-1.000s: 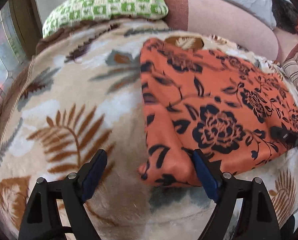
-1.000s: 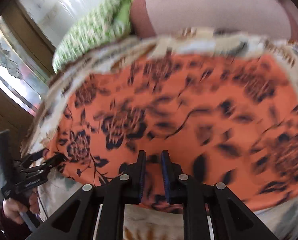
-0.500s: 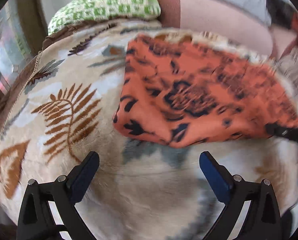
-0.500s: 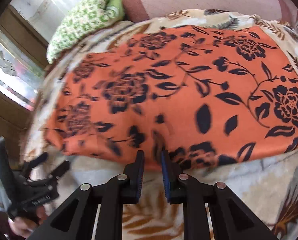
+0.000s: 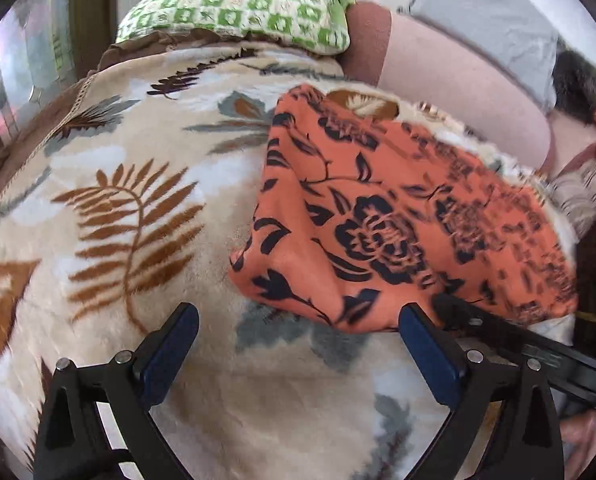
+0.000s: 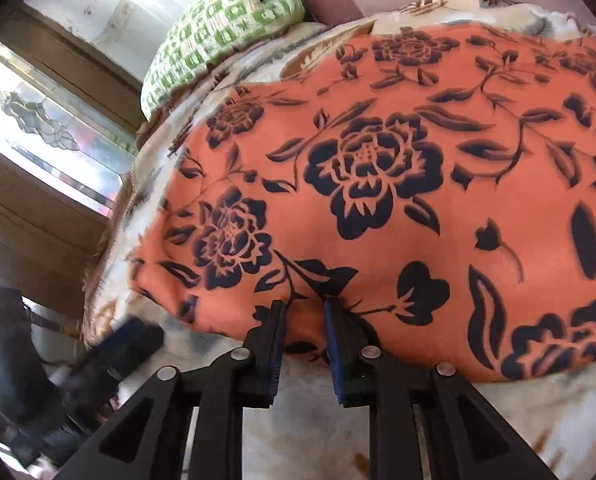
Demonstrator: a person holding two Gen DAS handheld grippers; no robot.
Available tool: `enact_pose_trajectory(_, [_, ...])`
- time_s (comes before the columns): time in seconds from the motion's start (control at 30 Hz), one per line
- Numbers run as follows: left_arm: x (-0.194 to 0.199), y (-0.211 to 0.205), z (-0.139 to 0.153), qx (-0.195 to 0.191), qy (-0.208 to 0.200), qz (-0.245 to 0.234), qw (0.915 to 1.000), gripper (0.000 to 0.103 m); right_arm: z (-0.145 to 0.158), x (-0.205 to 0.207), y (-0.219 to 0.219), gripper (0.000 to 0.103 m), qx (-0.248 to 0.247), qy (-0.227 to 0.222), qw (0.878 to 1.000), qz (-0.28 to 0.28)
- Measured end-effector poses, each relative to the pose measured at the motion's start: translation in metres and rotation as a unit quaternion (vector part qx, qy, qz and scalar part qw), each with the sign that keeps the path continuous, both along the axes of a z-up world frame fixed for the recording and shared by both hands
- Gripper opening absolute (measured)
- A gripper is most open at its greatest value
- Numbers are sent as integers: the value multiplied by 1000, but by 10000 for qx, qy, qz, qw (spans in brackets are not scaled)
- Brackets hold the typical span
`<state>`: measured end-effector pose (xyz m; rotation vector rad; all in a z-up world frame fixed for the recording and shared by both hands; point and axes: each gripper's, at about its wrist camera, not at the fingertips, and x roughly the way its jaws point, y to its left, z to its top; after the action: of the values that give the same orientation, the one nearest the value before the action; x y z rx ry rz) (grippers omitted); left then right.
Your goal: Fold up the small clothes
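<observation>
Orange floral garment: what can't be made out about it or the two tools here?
- Orange floral garment: type unclear; its far right side is motion-blurred in the left wrist view.
- Right tool: its tips cover the hem, so the grip itself is unconfirmed.
- Left tool: blurred in the right wrist view.

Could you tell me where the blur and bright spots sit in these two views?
Left wrist view: orange floral garment smears toward its right edge. Right wrist view: left gripper is motion-blurred at the lower left, and the window is blown out.
</observation>
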<state>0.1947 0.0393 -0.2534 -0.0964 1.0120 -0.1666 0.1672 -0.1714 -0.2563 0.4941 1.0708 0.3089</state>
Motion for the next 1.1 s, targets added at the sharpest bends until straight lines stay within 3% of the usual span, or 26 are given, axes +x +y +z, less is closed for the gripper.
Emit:
enact_pose_trajectory(0.07, [9, -8, -17, 479, 353, -52, 9982, 100, 0, -4, -3, 24, 78, -73, 9999, 34])
enact_pose_trajectory(0.13, [8, -17, -21, 937, 268, -179, 9951, 100, 4, -10, -8, 23, 100, -28, 9999, 100])
enact_pose_trajectory(0.2, [5, -24, -18, 1039, 213, -335, 9938, 100, 12, -17, -18, 23, 31, 86, 9999, 111])
enact_pose_trajectory(0.27, [2, -20, -14, 695, 261, -353, 9966, 100, 21, -29, -39, 23, 72, 134, 9999, -38])
enact_pose_trajectory(0.37, [-7, -6, -3, -158, 223, -272, 9993, 100, 39, -54, -86, 24, 197, -107, 9983, -530])
enact_pose_trajectory(0.4, [-9, -4, 0, -459, 216, -269, 9984, 100, 44, -64, -107, 30, 253, -162, 9963, -811])
enact_pose_trajectory(0.5, [-17, -6, 4, -1244, 260, -426, 9910, 100, 50, -93, -159, 82, 638, -248, 9835, -1674])
enact_pose_trajectory(0.57, [-17, -13, 2, -1596, 391, -609, 9845, 100, 48, -112, -188, 82, 922, -429, 9688, -2260])
enact_pose_trajectory(0.73, [-12, -24, -8, -2320, 831, -552, 9676, 100, 28, -115, -219, 82, 1590, -370, 9444, -2853])
enact_pose_trajectory(0.93, [11, -23, -15, -2516, 850, -248, 9638, 100, -2, -89, -228, 79, 2021, -268, 9239, -3238])
enact_pose_trajectory(1.1, [29, -21, -20, -2715, 816, -28, 9590, 100, -12, -64, -235, 73, 1907, -228, 9181, -3468])
